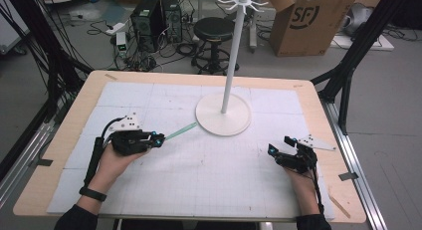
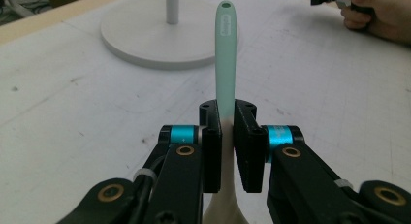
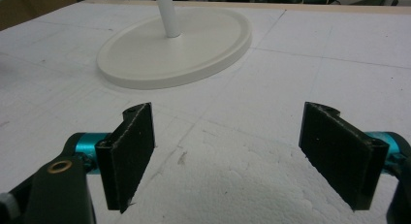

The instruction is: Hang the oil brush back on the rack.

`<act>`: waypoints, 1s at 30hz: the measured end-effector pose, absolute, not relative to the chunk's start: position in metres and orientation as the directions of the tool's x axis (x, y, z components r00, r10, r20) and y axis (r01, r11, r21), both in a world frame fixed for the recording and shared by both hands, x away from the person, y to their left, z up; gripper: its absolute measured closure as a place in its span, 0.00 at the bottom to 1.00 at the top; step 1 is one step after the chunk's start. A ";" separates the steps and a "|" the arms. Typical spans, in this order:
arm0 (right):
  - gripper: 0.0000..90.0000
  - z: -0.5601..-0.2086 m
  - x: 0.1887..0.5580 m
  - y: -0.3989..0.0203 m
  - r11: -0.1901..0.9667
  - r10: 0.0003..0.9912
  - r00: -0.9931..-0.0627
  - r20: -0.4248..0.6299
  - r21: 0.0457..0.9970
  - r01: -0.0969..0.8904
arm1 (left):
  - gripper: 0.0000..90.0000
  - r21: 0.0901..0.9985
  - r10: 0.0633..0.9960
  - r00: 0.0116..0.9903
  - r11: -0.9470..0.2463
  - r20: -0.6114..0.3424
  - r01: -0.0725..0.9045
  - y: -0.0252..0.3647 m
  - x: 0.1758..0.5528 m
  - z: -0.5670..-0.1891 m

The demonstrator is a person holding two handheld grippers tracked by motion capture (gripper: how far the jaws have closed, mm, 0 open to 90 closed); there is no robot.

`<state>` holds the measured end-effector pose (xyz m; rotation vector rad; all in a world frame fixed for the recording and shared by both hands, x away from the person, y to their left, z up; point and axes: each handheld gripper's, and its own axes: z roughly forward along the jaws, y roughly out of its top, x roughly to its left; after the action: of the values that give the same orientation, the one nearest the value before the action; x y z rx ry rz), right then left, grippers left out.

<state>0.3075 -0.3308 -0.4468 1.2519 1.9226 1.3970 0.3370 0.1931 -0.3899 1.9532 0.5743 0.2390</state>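
Your left gripper [image 2: 225, 132] is clamped on the slim mint-green and cream plastic spoon [image 2: 226, 64], jaws pinching its neck just above the cream bowl end. It looks light, stiff and smooth, so it may pivot; grip nearer mid-handle if it does. The handle points at the round white stand base [image 1: 223, 114]. Your right gripper [image 3: 228, 151] rests with jaws apart, empty.

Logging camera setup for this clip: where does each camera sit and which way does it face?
High view: above the table's near edge, looking forward and down; both forearms, left gripper, right gripper.
Left gripper view: along shut jaws holding a spoon, toward the stand.
Right gripper view: between open jaws, toward the stand.
All share the stand.
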 end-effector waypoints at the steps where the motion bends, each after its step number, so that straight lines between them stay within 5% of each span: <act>1: 0.22 -0.447 0.308 -0.331 0.074 0.862 -0.486 0.145 0.912 0.403 | 0.91 0.896 0.497 0.864 -0.341 -0.084 0.283 0.192 0.338 -0.386; 30: 0.22 -0.447 0.308 -0.331 0.068 0.858 -0.489 0.155 0.911 0.407 | 0.91 0.945 0.493 0.869 -0.268 -0.031 0.186 0.159 0.377 -0.221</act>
<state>0.3077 -0.3310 -0.4468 1.2554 1.9241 1.4084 0.3766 0.1593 -0.2214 1.8452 0.5089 0.3202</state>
